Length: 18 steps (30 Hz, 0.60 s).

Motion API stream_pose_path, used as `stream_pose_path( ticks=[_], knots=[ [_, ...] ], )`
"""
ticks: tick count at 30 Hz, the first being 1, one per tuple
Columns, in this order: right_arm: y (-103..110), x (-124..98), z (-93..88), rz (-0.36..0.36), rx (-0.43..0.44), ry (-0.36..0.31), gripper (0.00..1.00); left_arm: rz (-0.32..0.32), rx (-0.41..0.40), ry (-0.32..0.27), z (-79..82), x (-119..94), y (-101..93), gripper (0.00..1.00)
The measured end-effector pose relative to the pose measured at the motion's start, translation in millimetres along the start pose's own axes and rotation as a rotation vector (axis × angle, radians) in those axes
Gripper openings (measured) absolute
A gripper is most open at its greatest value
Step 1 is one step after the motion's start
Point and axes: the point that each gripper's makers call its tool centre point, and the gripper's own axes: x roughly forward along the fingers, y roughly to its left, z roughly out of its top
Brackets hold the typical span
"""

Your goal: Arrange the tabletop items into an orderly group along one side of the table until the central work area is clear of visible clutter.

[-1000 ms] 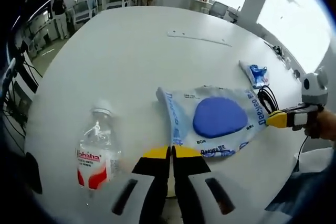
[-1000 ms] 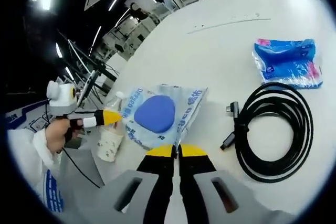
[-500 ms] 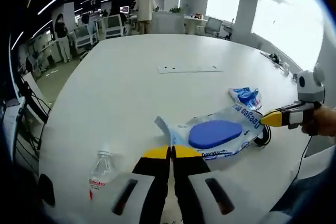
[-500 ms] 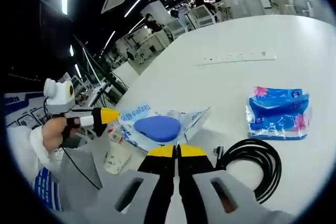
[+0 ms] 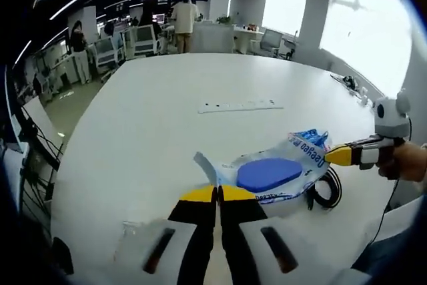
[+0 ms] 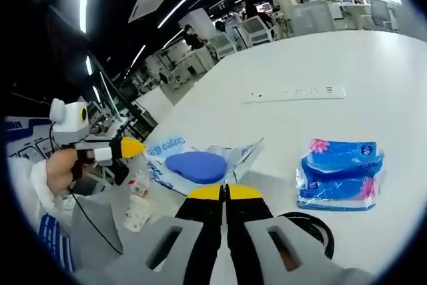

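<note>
- Left gripper (image 5: 217,193): jaws pressed together, pinching one edge of the clear plastic bag (image 5: 277,173) with the blue pad (image 5: 269,173) inside.
- Right gripper (image 6: 225,191): jaws also closed, pinching the opposite edge of the same bag (image 6: 200,165); the blue pad (image 6: 195,165) showed through the plastic.
- Bag was stretched between the two grippers and appeared held off the white table (image 5: 167,111), near the edge closest to the person.
- In the left gripper view, the right gripper's yellow tip (image 5: 339,156) met the bag's far end, with the person's hand (image 5: 403,163) behind it.
- In the right gripper view, the left gripper's yellow tip (image 6: 129,146) sat at the bag's other end, held by a hand (image 6: 60,166) in a white sleeve.
- Blue tissue pack (image 6: 340,173) lay flat on the table to the right of the bag, apart from it.
- Black coiled cable (image 6: 303,223) lay just below the tissue pack; part of a loop (image 5: 325,190) showed under the bag's end in the left gripper view.
- White power strip (image 5: 239,105) lay farther back, toward the table's middle.
- Water bottle (image 6: 138,203) lay on its side low left in the right gripper view, blurred.
</note>
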Motion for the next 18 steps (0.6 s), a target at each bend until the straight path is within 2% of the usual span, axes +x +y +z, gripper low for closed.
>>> stream_pose_path(
  ticks=[5, 8, 13, 18],
  knots=[
    [-7.0, 5.5, 8.0, -0.024, 0.003, -0.006, 0.0, -0.022, 0.0, 0.003, 7.4, 12.8, 6.3, 0.0],
    [-15.9, 8.8, 11.9, -0.046, -0.075, 0.0, 0.0, -0.046, 0.027, 0.012, 8.9, 28.1, 5.6, 0.0],
    [-28.5, 16.7, 11.3, -0.074, -0.096, 0.028, 0.0, -0.066, 0.021, 0.012, 12.4, 43.6, 2.8, 0.0],
    [-39.7, 24.5, 2.4, -0.101, -0.126, 0.068, 0.0, -0.082, 0.036, 0.052, 1.9, 59.7, 1.3, 0.0]
  ],
)
